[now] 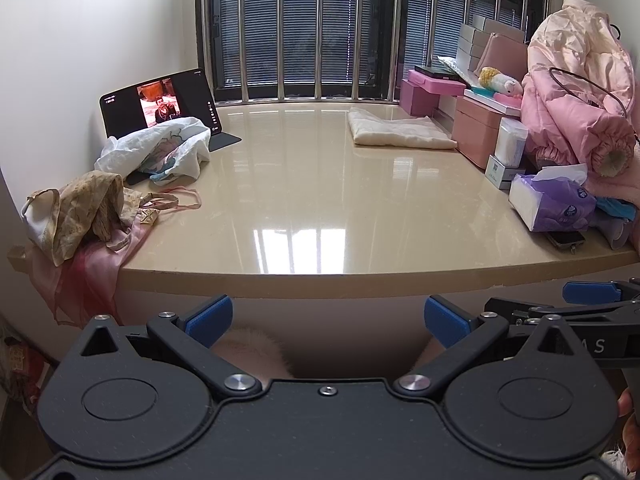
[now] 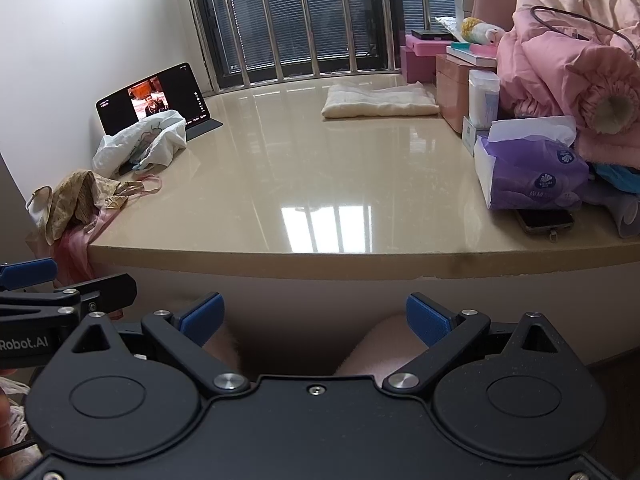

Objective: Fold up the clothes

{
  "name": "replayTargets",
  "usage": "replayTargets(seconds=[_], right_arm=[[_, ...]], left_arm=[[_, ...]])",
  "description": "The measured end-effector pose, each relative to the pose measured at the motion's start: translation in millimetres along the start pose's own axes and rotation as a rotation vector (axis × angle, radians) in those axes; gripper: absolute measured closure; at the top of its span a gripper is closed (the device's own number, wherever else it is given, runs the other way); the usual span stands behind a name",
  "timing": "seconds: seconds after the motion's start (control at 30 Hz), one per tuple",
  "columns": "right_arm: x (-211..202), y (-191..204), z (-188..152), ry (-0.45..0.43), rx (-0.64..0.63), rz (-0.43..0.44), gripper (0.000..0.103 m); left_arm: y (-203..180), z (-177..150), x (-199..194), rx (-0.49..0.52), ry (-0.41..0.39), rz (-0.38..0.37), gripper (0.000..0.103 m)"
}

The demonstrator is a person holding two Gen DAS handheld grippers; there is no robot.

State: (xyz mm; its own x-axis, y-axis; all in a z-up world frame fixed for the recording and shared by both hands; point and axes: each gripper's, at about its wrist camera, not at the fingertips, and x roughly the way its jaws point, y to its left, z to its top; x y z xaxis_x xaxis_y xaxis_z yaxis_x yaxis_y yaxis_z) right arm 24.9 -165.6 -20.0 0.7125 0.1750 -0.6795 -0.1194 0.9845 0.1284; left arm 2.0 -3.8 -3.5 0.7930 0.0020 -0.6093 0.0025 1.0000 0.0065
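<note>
We hold the left gripper (image 1: pixel 328 320) and the right gripper (image 2: pixel 316 318) side by side below the front edge of the table (image 1: pixel 320 216), both with blue pads spread wide and nothing between them; each shows at the edge of the other's view. Ahead lies the glossy beige tabletop, its middle bare and mirroring the barred window (image 1: pixel 304 28) that fills the far wall at twelve o'clock. At nine o'clock in the left wrist view, a crumpled heap of clothes (image 1: pixel 80 216), tan patterned cloth over pink fabric, spills over the table's left corner and hangs down its side. Just beyond it, at ten o'clock, sits a rumpled white garment (image 1: pixel 160 148), touching the base of a propped tablet (image 1: pixel 160 106) that stands against the white wall with its screen lit. At one o'clock, near the window, a cream cloth lies folded flat (image 1: pixel 396 130). The right side, at two to three o'clock, is crowded: pink boxes (image 1: pixel 476 128), a purple tissue pack (image 1: pixel 552 204), a phone (image 1: pixel 566 238) at the edge, and a pink quilted jacket (image 1: pixel 576 80) heaped high.
</note>
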Motion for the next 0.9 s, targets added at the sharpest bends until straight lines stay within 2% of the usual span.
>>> replayTargets(seconds=[0.9], right_arm=[[9.4,0.9,2.0,0.015,-0.007,0.008,0.004]], left_arm=[[5.3,-0.2,4.7,0.004,0.011,0.009,0.000]])
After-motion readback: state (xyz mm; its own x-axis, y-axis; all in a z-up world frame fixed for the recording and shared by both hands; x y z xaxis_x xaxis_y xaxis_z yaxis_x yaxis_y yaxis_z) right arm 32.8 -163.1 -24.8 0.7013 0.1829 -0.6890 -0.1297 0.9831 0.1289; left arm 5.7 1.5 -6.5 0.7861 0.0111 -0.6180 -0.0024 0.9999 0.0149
